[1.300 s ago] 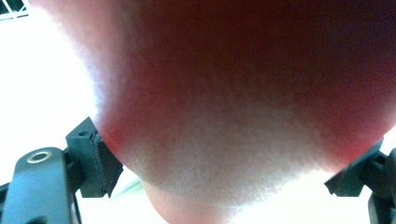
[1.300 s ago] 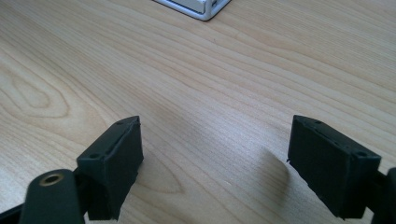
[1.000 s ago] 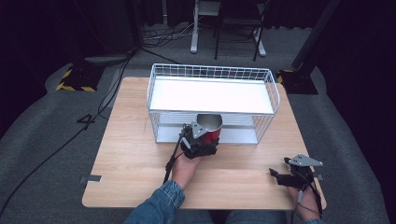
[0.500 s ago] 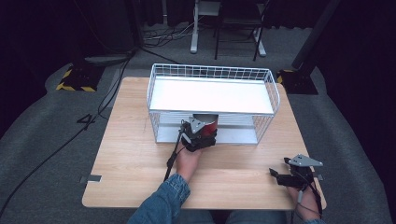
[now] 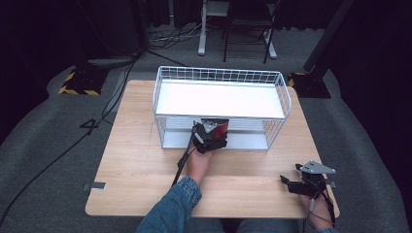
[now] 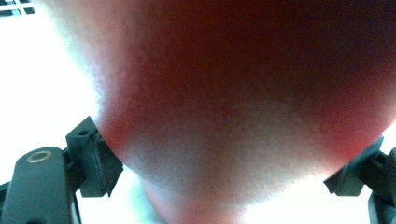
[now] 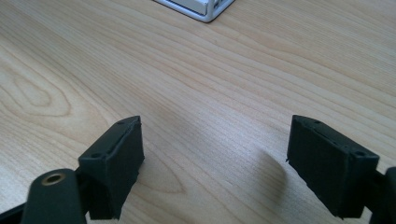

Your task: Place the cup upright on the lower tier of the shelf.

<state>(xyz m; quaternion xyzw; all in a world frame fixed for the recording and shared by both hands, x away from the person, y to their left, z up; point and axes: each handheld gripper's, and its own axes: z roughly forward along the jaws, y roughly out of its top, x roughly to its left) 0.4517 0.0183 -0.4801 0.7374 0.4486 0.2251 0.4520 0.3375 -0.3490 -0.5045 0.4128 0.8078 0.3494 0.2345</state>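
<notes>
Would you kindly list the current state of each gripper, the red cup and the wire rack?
Left gripper: shut on the red cup, at the rack's lower tier.
Red cup: held between the fingers.
Right gripper: open, nothing between its fingers, over bare table.
Wire rack: upright, top shelf bare.

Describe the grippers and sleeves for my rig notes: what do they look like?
Both are black two-jaw tools. The left gripper trails a black cable toward a blue denim sleeve. The right gripper carries a grey three-cornered plate on top, with a cable behind. In the gripper views the black pads are blocky, with small round holes.
</notes>
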